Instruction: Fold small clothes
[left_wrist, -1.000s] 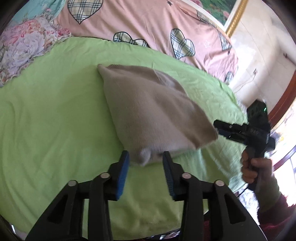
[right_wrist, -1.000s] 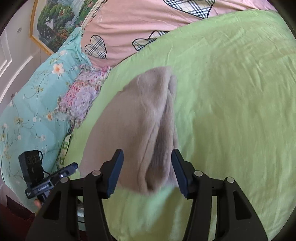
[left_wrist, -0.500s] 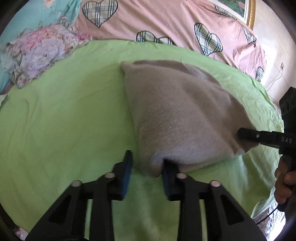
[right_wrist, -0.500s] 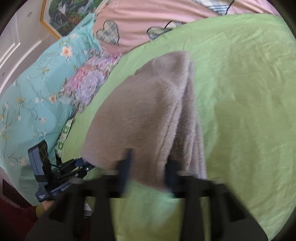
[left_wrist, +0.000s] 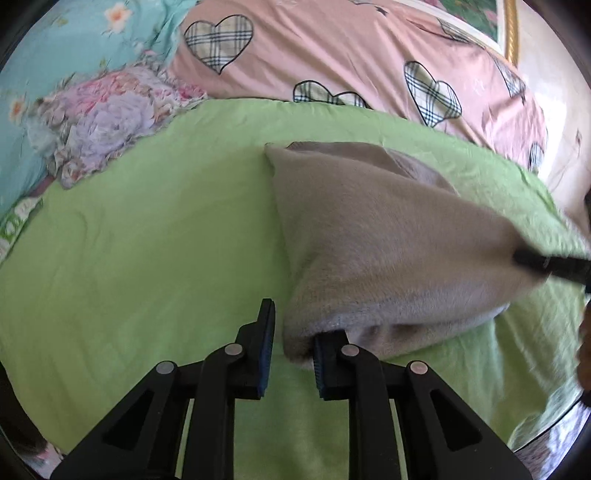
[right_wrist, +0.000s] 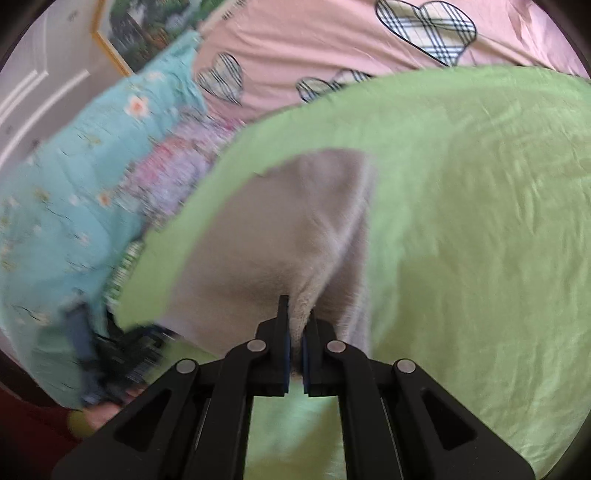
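Note:
A beige fleece garment (left_wrist: 376, 236) lies folded on the green sheet (left_wrist: 140, 258). My left gripper (left_wrist: 293, 332) is half closed around its near corner, the jaws still apart with the corner between them. My right gripper (right_wrist: 295, 328) is shut on the garment's (right_wrist: 280, 236) other near corner and lifts that edge; it shows in the left wrist view (left_wrist: 550, 264) at the right edge. The left gripper (right_wrist: 110, 350) shows blurred at lower left in the right wrist view.
A pink quilt with plaid hearts (left_wrist: 351, 62) lies behind the sheet. A teal floral pillow (right_wrist: 66, 206) and a purple floral cloth (left_wrist: 103, 122) lie to the left. A framed picture (right_wrist: 147, 33) hangs on the wall.
Both grippers moved in onto the garment's near corners. The right gripper closed on its corner and the left narrowed around its corner. The near edge has risen off the sheet.

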